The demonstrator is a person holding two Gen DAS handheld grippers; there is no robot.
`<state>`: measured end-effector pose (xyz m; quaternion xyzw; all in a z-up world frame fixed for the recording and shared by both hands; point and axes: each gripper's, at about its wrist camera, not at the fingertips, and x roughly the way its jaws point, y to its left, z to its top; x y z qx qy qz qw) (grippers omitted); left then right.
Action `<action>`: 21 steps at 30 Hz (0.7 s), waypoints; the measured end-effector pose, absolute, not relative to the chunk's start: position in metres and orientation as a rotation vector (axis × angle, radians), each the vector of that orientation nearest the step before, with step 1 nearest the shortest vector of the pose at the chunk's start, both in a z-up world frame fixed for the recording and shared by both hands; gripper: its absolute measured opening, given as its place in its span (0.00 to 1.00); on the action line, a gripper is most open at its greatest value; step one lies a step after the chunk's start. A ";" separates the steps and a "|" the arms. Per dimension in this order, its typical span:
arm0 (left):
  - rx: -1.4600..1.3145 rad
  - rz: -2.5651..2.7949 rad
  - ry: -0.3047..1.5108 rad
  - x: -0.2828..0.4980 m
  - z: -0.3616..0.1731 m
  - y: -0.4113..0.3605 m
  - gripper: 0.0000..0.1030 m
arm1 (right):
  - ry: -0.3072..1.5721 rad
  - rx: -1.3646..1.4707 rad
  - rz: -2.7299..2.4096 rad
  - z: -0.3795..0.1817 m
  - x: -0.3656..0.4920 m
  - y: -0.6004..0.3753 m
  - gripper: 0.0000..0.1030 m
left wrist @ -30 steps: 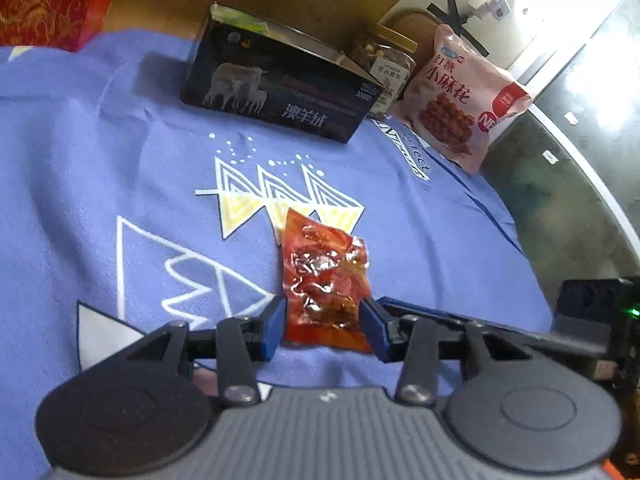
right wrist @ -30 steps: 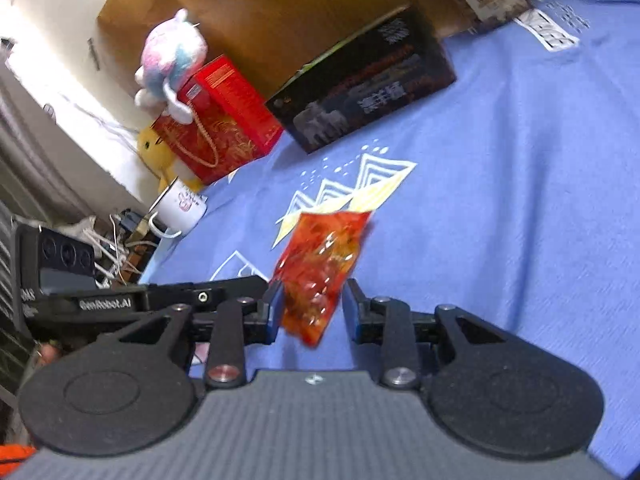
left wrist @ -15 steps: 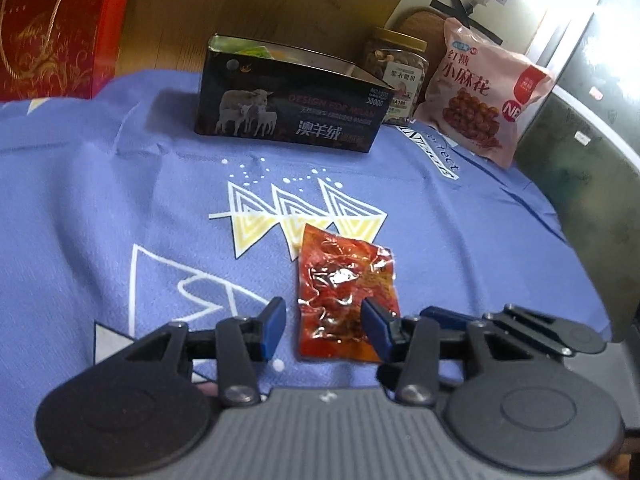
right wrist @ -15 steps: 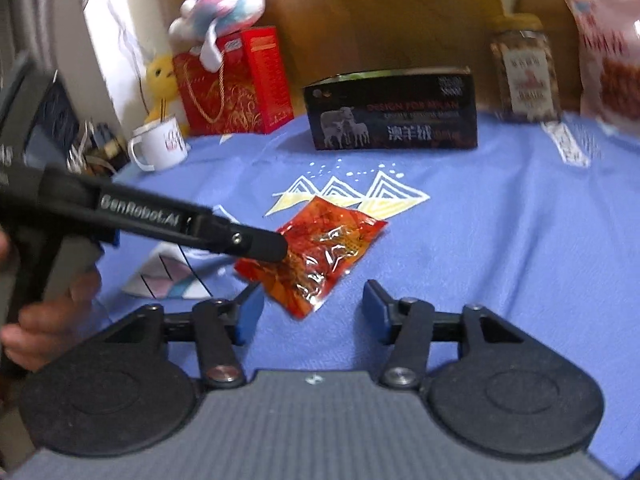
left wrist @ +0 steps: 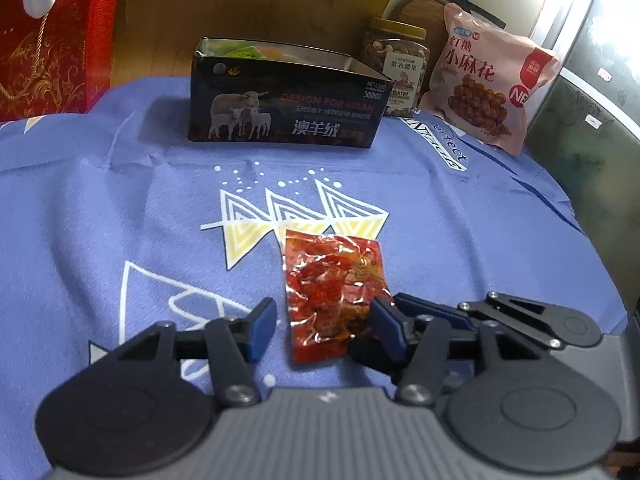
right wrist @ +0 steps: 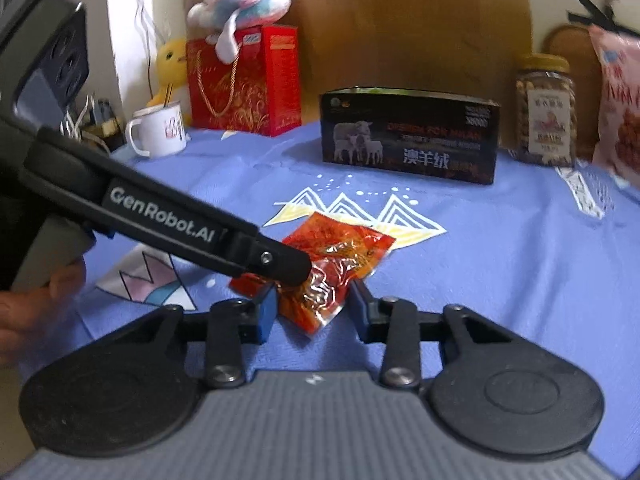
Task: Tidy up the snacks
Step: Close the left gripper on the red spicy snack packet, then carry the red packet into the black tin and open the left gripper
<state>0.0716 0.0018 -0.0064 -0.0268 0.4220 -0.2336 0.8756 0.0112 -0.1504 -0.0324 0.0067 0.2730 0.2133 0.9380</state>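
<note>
The red snack packet (left wrist: pixel 334 292) lies flat on the blue cloth (left wrist: pixel 120 216) in front of the open dark box (left wrist: pixel 286 98), with both grippers crowded at its near end. The left gripper (left wrist: pixel 322 330) has just been opening; its jaws are held apart with the packet between them, unpressed. The right gripper (right wrist: pixel 314 306) has just been closing, yet its fingers are seen apart around the packet's corner, seemingly not clamped. A slippery, crinkled film could be pinched by an edge only and dropped, or the two tools could be knocked together, since they overlap here. Beyond the box, a nut jar (left wrist: pixel 396 68) and a pink bag (left wrist: pixel 486 80) are stood close by; a mug (right wrist: pixel 158 130) and red gift bag (right wrist: pixel 246 80) are kept well aside
</note>
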 end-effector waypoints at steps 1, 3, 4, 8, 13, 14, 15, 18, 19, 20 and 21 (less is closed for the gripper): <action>-0.050 -0.484 0.881 0.072 -0.006 0.000 0.56 | 0.558 0.039 0.440 -0.032 0.012 -0.154 0.39; -0.042 -0.479 0.883 0.074 -0.005 -0.002 0.59 | 0.560 0.076 0.443 -0.032 0.012 -0.158 0.39; -0.044 -0.479 0.886 0.075 -0.005 -0.003 0.60 | 0.560 0.091 0.444 -0.032 0.013 -0.160 0.39; -0.095 -0.495 0.912 0.081 -0.004 0.000 0.65 | 0.550 0.137 0.445 -0.032 0.011 -0.165 0.39; -0.285 -0.592 0.998 0.093 -0.007 0.010 0.61 | 0.507 0.204 0.469 -0.030 0.006 -0.176 0.38; -0.319 -0.599 1.009 0.095 -0.010 0.013 0.58 | 0.500 0.217 0.469 -0.029 0.005 -0.178 0.38; -0.354 -0.611 1.019 0.097 -0.013 0.015 0.54 | 0.499 0.226 0.468 -0.029 0.005 -0.180 0.38; -0.407 -0.619 1.028 0.103 -0.016 0.017 0.46 | 0.499 0.245 0.477 -0.029 0.007 -0.182 0.38; -0.400 -0.619 1.017 0.102 -0.015 0.015 0.44 | 0.497 0.245 0.473 -0.029 0.007 -0.182 0.38; -0.396 -0.620 1.009 0.103 -0.013 0.014 0.42 | 0.497 0.249 0.469 -0.029 0.008 -0.183 0.38; -0.386 -0.619 1.000 0.102 -0.011 0.012 0.41 | 0.497 0.256 0.463 -0.029 0.009 -0.184 0.38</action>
